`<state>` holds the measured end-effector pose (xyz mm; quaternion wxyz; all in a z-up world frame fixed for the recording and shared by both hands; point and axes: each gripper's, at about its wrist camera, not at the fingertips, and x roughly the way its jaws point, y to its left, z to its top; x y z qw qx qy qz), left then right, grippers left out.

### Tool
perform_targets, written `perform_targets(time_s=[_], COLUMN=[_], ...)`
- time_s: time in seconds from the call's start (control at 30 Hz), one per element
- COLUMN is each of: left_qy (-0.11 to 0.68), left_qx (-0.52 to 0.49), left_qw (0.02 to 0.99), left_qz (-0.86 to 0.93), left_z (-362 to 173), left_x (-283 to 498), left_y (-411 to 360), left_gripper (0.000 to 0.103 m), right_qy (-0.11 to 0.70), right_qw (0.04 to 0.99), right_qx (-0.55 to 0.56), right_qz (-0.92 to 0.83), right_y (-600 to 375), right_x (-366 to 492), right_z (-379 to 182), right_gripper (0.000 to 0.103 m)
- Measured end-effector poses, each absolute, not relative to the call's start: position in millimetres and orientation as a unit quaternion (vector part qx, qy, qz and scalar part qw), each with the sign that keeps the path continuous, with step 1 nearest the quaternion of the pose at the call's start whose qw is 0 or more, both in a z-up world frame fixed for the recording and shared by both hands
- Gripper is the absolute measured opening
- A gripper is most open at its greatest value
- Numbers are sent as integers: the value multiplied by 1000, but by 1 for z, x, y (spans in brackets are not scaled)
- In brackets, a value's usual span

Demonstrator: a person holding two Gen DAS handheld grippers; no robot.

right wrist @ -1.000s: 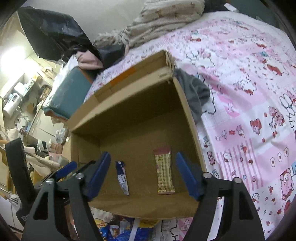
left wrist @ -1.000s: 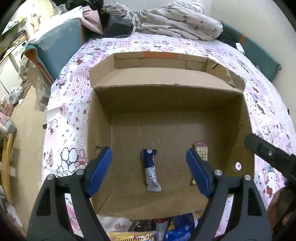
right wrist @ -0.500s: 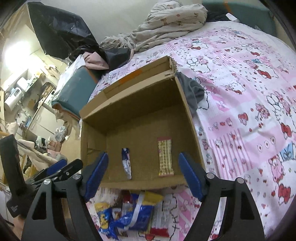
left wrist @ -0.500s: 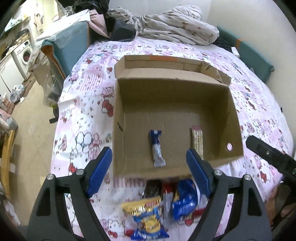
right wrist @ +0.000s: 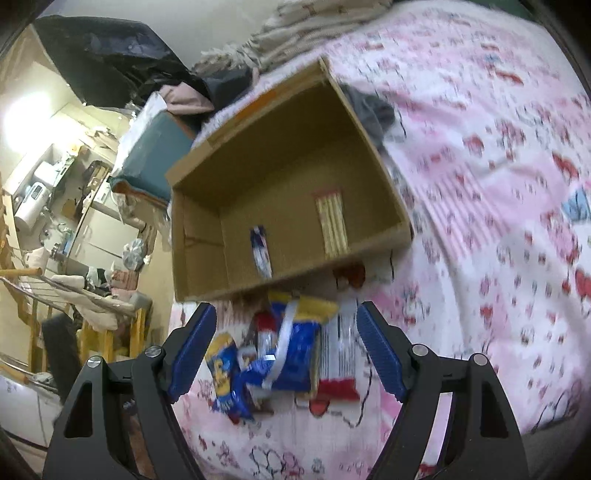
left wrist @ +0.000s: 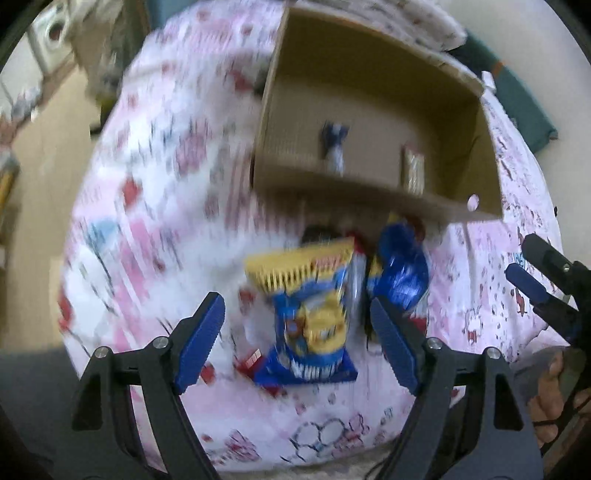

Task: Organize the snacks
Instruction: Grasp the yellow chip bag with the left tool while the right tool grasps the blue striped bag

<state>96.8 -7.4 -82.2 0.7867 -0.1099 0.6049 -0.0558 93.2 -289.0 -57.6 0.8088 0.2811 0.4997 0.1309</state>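
An open cardboard box (left wrist: 369, 199) (right wrist: 207, 269) lies on the pink bedspread. Inside it are a blue and white snack bar (left wrist: 334, 147) (right wrist: 260, 251) and a beige striped wafer pack (left wrist: 413, 171) (right wrist: 332, 225). A pile of snacks lies in front of the box: a yellow and blue chip bag (left wrist: 314, 306) (right wrist: 225, 373), a blue packet (left wrist: 399, 266) (right wrist: 295, 350) and a white and red packet (right wrist: 338, 362). My left gripper (left wrist: 301, 343) is open above the chip bag. My right gripper (right wrist: 284, 354) is open above the pile; it also shows in the left wrist view (left wrist: 532, 291).
The bed's front edge (left wrist: 258, 461) is close below the grippers. A crumpled blanket (right wrist: 314, 26) and dark clothes (right wrist: 122, 62) lie behind the box. A grey cloth (right wrist: 373, 107) lies by the box's right wall. A kitchen area (right wrist: 55, 192) is at the left.
Both grippers have pulled back from the box toward the bed's front edge and tilted down. The snack pile, first barely visible, now lies between the fingers. Both stay open.
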Motion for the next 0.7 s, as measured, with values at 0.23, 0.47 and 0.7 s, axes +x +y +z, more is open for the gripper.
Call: perform_targets(time_s=[0.23,0.47,0.7], left_qy=[630,635,625], left_qx=[-95,-69,-63], left_qw=[768,766,774], left_qz=[-63,-71,-77], left_z=[-104,-115,-100], left_x=[94,94,90], left_y=[-22,-40,-37], left_gripper=[64,30,21], right_qy=[527,529,543], right_qw=[796,801,791], right_qx=[273,253,249], right_qz=[122,122,131], right_y=[-283,-273,-264], right_x=[95,98,103], right_z=[-71,-71,-78], right_gripper=[81,81,81])
